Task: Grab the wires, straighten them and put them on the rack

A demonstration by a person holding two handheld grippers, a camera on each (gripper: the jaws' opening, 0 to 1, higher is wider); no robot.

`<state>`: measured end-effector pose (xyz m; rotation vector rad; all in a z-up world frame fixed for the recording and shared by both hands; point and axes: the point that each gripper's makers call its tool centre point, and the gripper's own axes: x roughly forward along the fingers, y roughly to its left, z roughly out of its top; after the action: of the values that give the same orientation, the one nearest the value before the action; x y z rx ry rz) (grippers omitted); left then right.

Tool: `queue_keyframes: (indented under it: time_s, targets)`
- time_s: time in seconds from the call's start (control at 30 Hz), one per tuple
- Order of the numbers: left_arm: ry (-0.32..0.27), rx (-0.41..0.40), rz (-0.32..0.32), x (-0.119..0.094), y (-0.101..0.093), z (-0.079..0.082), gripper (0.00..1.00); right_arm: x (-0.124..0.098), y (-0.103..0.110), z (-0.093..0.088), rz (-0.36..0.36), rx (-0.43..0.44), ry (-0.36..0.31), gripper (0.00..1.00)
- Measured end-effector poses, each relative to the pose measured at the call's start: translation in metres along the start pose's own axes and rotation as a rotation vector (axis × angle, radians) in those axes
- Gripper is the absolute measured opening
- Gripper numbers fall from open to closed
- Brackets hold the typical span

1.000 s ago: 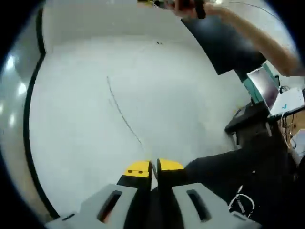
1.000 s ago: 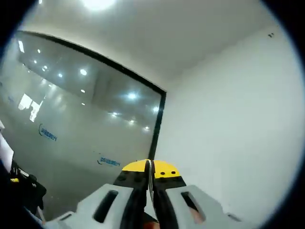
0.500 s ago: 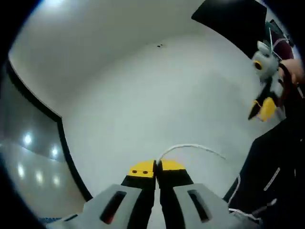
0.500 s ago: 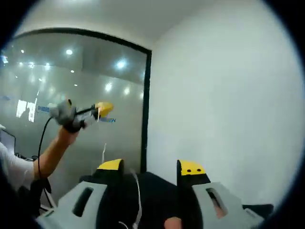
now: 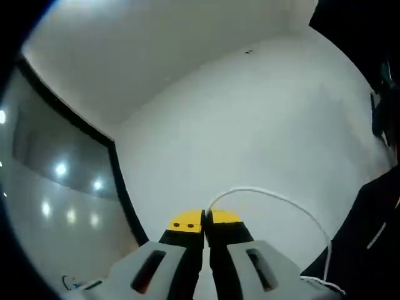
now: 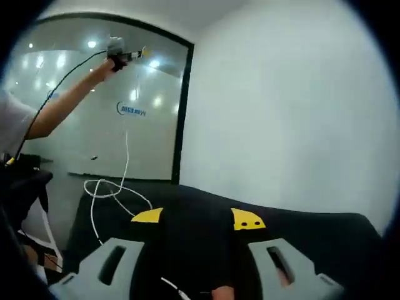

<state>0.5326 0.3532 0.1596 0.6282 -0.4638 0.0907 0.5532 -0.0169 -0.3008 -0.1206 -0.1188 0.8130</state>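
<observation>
A white wire [image 6: 122,164] hangs from the left gripper [image 6: 138,54], held high in front of a glass wall [image 6: 75,119], and drops to loose loops lying on a black table [image 6: 300,231]. In the left gripper view the same wire [image 5: 275,200] rises from between the yellow tips of that gripper [image 5: 205,219], arcs to the right and falls toward the table's dark edge [image 5: 369,225]. Its jaws are pressed together on the wire. The right gripper [image 6: 197,217] hovers low over the table, its yellow-tipped jaws spread wide with nothing between them; the wire loops lie just to its left. A person's arm [image 6: 56,109] carries the left gripper. A white wall [image 5: 250,119] stands behind, meeting the glass at a black frame [image 6: 181,112].
</observation>
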Motion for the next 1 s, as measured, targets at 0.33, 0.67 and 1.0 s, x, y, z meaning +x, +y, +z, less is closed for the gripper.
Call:
queue_keyframes:
  time_s: [0.33, 0.67, 1.0]
  targets:
    - [0.347, -0.087, -0.278, -0.021, -0.094, -0.172, 0.00, -0.017, -0.019, 0.075, -0.097, -0.112, -0.034, 0.36]
    - [0.197, -0.571, -0.755, -0.176, -0.264, -0.200, 0.77, -0.037, -0.067, -0.026, -0.248, 0.011, 0.054, 0.36]
    - [0.471, -0.388, -1.021, -0.275, -0.389, -0.282, 0.80, -0.049, -0.078, -0.068, -0.348, 0.164, 0.042, 0.33]
